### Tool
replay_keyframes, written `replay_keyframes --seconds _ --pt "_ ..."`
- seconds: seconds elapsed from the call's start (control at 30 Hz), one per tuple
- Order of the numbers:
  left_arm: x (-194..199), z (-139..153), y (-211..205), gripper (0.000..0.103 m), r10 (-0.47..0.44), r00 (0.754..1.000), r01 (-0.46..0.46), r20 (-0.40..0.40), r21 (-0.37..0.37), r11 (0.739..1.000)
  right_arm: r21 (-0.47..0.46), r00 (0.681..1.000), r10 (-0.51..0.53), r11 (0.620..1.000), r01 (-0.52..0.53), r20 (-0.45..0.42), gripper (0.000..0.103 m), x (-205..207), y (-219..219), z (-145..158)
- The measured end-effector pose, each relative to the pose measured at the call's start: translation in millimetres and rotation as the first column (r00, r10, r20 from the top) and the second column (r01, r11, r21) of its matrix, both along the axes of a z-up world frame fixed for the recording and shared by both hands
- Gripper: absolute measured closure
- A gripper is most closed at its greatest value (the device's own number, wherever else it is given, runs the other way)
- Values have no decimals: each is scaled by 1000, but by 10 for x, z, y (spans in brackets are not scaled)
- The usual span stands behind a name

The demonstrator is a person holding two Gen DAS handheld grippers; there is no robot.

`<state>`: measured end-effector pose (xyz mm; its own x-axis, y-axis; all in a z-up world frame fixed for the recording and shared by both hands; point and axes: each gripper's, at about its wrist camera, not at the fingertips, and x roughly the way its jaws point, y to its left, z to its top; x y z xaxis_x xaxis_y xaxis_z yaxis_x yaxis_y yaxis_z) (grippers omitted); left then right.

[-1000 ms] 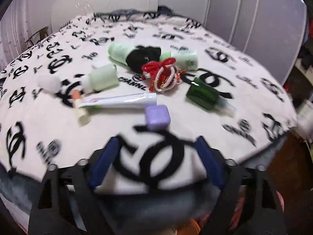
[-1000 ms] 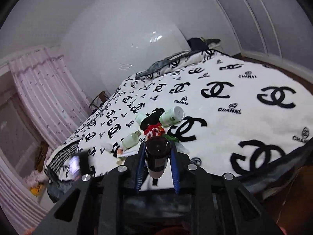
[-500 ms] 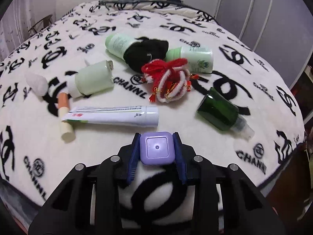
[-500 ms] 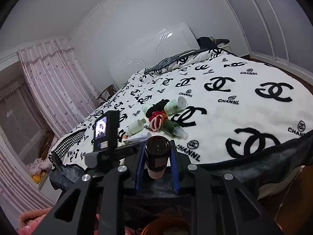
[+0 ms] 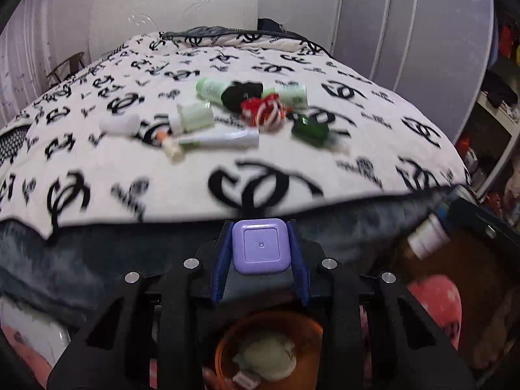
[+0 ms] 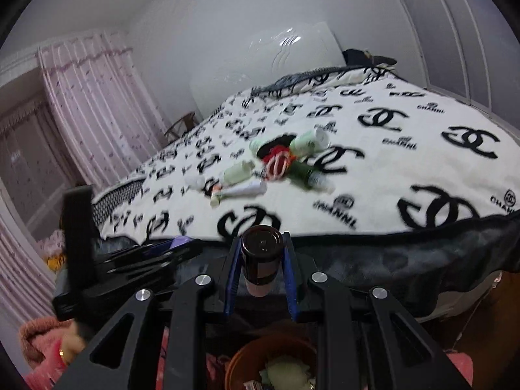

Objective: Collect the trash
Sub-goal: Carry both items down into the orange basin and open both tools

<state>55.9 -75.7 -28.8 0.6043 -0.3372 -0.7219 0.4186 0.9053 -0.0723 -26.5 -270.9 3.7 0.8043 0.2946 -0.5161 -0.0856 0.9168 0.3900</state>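
At the bottom centre of the left wrist view, the left gripper (image 5: 260, 253) clamps a purple square box (image 5: 260, 246) above an orange bin (image 5: 227, 341) holding pale trash; a white-capped bottle shows at right. Low in the right wrist view, the right gripper (image 6: 261, 260) grips a dark bottle (image 6: 261, 258) over that bin (image 6: 240, 362), with curtains at left.

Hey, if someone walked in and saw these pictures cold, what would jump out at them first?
Probably the white bedspread covered in bold black logos, with a clutter of tubes and bottles mid-bed. Next, each gripper's load in the foreground: the left gripper clamps a purple square cap, the right gripper a dark brown bottle. Both hang past the bed's edge above an orange bin that already holds scraps.
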Motion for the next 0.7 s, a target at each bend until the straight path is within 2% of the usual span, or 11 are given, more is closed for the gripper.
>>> replay_keyframes --seconds 0.17,0.3,0.37,0.43,0.47,0.53,0.67,0.7 --pt "-306 -342 202 70 -23 996 23 -90 -7 1000 -27 996 52 998 -54 -68 79 -54 203 -240" --pt "-395 -937 247 70 -8 972 19 -235 43 999 -28 975 97 994 -105 -198 79 -37 341 -676" --pt "-378 -1288 241 70 -7 938 27 -345 54 998 10 945 122 992 -125 -304 79 21 383 -1007" --pt "-355 -1644 212 70 14 896 30 -444 92 995 3 921 121 992 -129 -371 79 49 430 -1271" --pt "-341 -1783 195 70 16 875 37 -485 99 994 9 898 124 991 -132 -423 79 85 455 -1466" --pt "-307 -2067 152 70 29 829 52 -559 129 990 43 836 137 990 -134 -531 79 161 490 -1880" --pt "-222 -2555 87 70 70 751 78 -656 194 978 67 722 138 990 -125 -678 79 267 525 -2509" --pt "-200 -2686 93 70 91 725 73 -683 208 975 75 693 143 989 -127 -706 79 284 536 -2641"
